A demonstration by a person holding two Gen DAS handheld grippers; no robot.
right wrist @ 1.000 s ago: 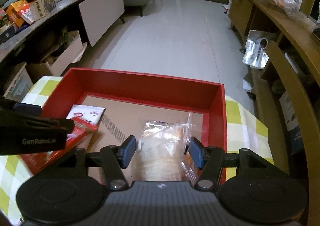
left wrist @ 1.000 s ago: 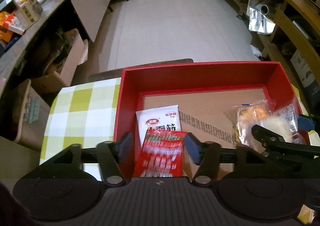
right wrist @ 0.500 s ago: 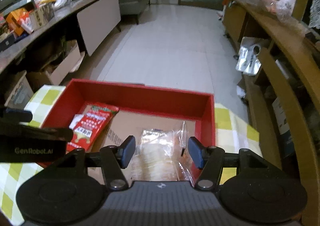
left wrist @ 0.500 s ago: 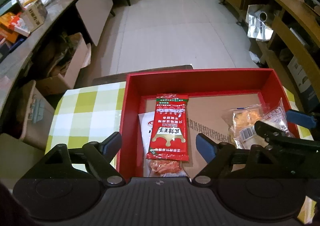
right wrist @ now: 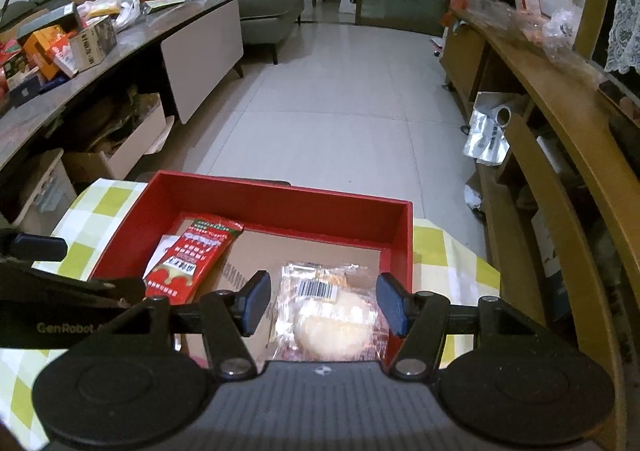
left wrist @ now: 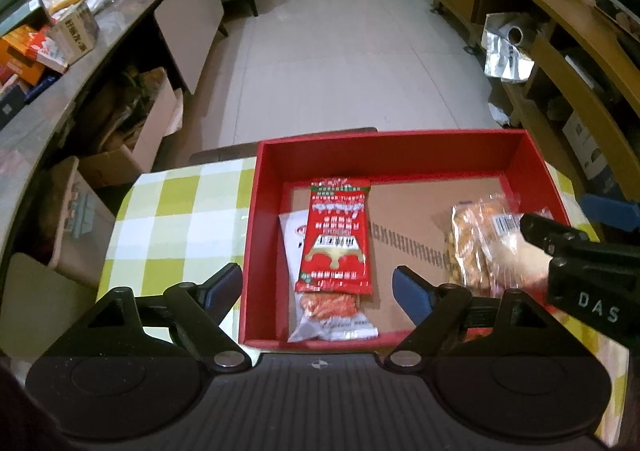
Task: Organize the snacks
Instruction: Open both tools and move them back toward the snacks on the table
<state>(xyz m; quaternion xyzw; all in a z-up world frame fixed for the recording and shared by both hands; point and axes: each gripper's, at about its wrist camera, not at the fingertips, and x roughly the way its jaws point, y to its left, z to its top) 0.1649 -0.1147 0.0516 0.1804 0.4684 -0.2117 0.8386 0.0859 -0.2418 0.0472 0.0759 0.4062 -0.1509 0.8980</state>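
- Red box (left wrist: 392, 155), open-topped, cardboard-lined, on the checked cloth.
- Red snack packet (left wrist: 338, 237) lies flat at the box's 9 o'clock side, over a white packet (left wrist: 294, 235).
- Clear-wrapped bun (right wrist: 334, 321) and orange snack bag (left wrist: 468, 247) lie at its 3 o'clock side.

red box (left wrist: 400, 155): matt cardboard, plain brown card floor
red snack packet (left wrist: 338, 237): glossy printed plastic film
bun wrapper (right wrist: 326, 311): clear crinkly plastic
tablecloth (left wrist: 176, 219): smooth checked green-and-white sheet
floor (left wrist: 340, 51): shiny pale tiles
gripper fingers (right wrist: 256, 301): matt black plastic, blue pads
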